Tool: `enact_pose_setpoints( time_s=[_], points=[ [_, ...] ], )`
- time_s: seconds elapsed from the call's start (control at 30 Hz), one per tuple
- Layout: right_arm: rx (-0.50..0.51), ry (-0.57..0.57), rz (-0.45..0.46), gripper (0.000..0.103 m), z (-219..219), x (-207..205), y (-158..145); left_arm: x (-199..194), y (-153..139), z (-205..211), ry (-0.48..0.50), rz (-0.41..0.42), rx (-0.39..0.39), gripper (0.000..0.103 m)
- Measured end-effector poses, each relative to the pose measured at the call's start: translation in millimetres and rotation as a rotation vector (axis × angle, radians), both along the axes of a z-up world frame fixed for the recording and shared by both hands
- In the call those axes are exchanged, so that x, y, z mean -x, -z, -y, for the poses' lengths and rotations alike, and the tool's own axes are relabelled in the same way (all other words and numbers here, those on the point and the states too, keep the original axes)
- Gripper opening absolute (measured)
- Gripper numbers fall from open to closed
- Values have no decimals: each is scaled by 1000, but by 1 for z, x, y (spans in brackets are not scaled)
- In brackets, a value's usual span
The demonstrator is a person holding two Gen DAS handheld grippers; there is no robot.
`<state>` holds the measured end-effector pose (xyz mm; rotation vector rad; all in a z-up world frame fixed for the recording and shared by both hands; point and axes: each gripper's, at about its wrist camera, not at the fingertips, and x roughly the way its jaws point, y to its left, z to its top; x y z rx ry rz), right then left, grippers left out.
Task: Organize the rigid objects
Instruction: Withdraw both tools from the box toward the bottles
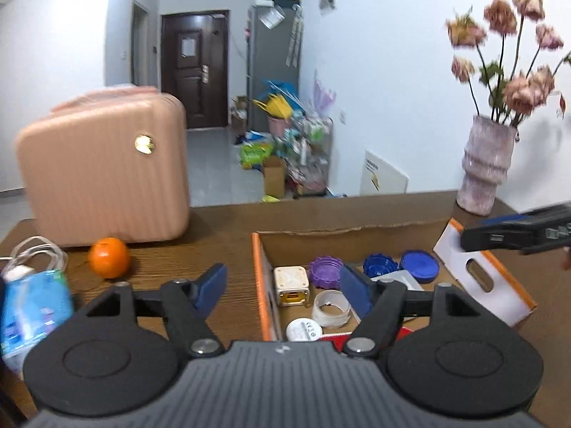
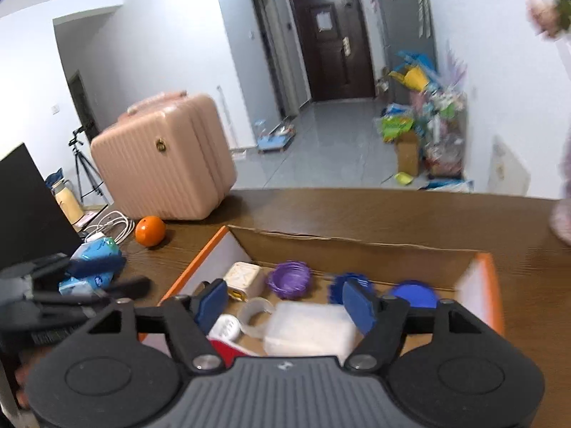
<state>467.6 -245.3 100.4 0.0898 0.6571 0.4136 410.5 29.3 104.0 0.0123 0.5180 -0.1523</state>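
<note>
An open cardboard box (image 1: 266,267) (image 2: 357,253) with orange-edged flaps sits on the wooden table. It holds a cream cube (image 1: 291,285) (image 2: 244,278), a purple lid (image 1: 325,271) (image 2: 289,279), blue lids (image 1: 419,265) (image 2: 414,292), a tape ring (image 1: 331,308) (image 2: 255,315), a white round cap (image 1: 304,330) (image 2: 225,326), a clear plastic box (image 2: 308,328) and something red. My left gripper (image 1: 283,289) is open and empty above the box's left wall. My right gripper (image 2: 285,303) is open and empty above the box; it also shows in the left wrist view (image 1: 517,232).
A pink suitcase (image 1: 103,171) (image 2: 164,160) stands at the table's back left, with an orange (image 1: 109,256) (image 2: 150,231), a white cable (image 1: 35,249) and a blue wipes pack (image 1: 32,306) (image 2: 94,249) beside it. A vase of flowers (image 1: 485,167) stands at the back right.
</note>
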Motion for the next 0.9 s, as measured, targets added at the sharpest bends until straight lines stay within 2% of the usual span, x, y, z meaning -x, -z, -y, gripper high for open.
enact_pose_setpoints(
  time_s=[0.13, 0.3, 0.47, 0.53, 0.6, 0.7, 0.9],
  points=[
    [24, 68, 51, 78, 36, 54, -24, 40, -26, -4, -29, 22, 11, 83],
    [-14, 99, 89, 78, 62, 116, -39, 97, -48, 7, 7, 51, 4, 86],
    [-29, 114, 145, 78, 66, 172, -46, 153, -59, 18, 30, 108, -1, 87],
    [-22, 114, 185, 79, 64, 199, -44, 176, -56, 18, 13, 133, 9, 90],
    [-5, 129, 246, 80, 61, 231, -37, 199, -43, 22, -40, 141, -16, 90],
    [24, 144, 298, 80, 56, 276, -21, 233, -23, 25, -71, 149, -34, 90],
    [72, 145, 331, 86, 43, 357, 27, 315, 17, 21, -107, 161, -16, 93]
  ],
)
